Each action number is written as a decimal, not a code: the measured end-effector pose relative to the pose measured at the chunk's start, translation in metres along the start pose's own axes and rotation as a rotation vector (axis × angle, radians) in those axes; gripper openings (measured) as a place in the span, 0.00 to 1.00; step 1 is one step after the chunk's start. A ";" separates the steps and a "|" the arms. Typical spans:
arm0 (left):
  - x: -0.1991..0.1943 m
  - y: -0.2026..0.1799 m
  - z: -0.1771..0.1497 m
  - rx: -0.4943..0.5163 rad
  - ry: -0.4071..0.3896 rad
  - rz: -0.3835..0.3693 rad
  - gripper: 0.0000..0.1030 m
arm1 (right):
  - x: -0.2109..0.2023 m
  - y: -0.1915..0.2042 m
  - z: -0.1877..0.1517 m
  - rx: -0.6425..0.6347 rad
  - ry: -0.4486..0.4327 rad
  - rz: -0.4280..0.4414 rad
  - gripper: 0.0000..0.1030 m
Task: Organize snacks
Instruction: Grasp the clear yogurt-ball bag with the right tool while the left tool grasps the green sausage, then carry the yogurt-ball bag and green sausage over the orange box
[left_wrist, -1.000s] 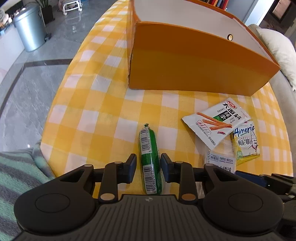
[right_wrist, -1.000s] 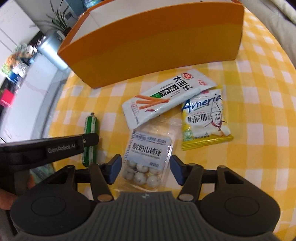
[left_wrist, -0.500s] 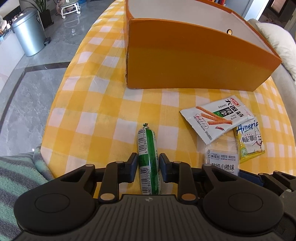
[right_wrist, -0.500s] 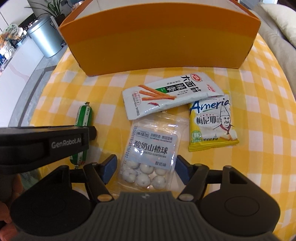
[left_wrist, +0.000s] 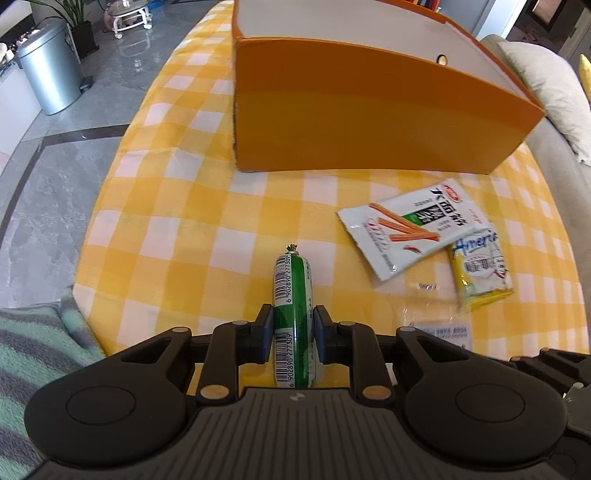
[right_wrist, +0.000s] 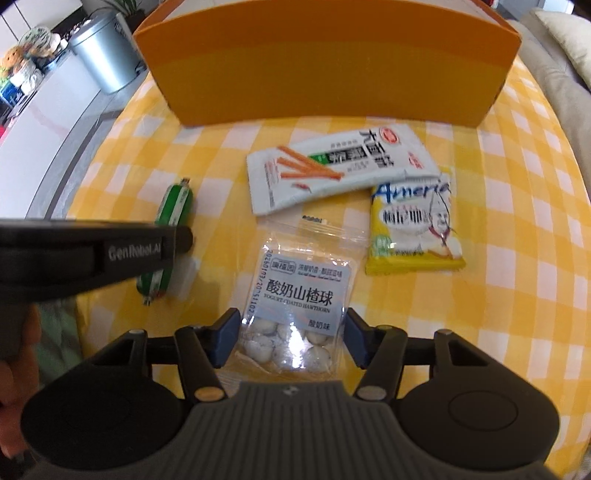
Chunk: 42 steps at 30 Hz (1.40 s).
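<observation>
The left claw (left_wrist: 293, 328) is clamped on the glossy green sausage (left_wrist: 293, 295), a cylinder at 6 o'clock on the checked worktop (left_wrist: 177, 236). The right claw (right_wrist: 291, 338), jaws just closing, stands apart around the clear hawthorn-ball bag (right_wrist: 299, 291).

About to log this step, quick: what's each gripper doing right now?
Left gripper: closed on the green sausage.
Right gripper: jaws just closing around the hawthorn ball bag; grip cannot be told.

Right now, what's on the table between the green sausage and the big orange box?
Nothing. In the left wrist view, only bare yellow checked cloth lies between the green sausage and the orange box.
</observation>
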<state>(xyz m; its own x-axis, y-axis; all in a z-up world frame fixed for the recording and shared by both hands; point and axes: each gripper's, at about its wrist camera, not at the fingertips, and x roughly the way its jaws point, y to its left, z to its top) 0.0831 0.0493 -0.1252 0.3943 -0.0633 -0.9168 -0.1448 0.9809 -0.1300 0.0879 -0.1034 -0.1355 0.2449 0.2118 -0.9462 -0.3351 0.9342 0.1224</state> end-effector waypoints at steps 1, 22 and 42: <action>0.000 -0.001 0.000 -0.001 0.006 -0.008 0.24 | -0.002 -0.003 -0.001 0.007 0.014 0.011 0.56; -0.089 -0.012 0.038 -0.019 -0.149 -0.201 0.24 | -0.105 -0.046 0.019 0.069 -0.172 0.197 0.55; -0.081 -0.036 0.185 0.243 -0.209 -0.096 0.24 | -0.128 -0.072 0.179 0.006 -0.303 0.336 0.55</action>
<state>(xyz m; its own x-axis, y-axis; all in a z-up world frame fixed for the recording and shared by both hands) 0.2245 0.0533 0.0242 0.5765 -0.1433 -0.8044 0.1126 0.9890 -0.0955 0.2440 -0.1467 0.0302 0.3786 0.5773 -0.7234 -0.4364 0.8006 0.4105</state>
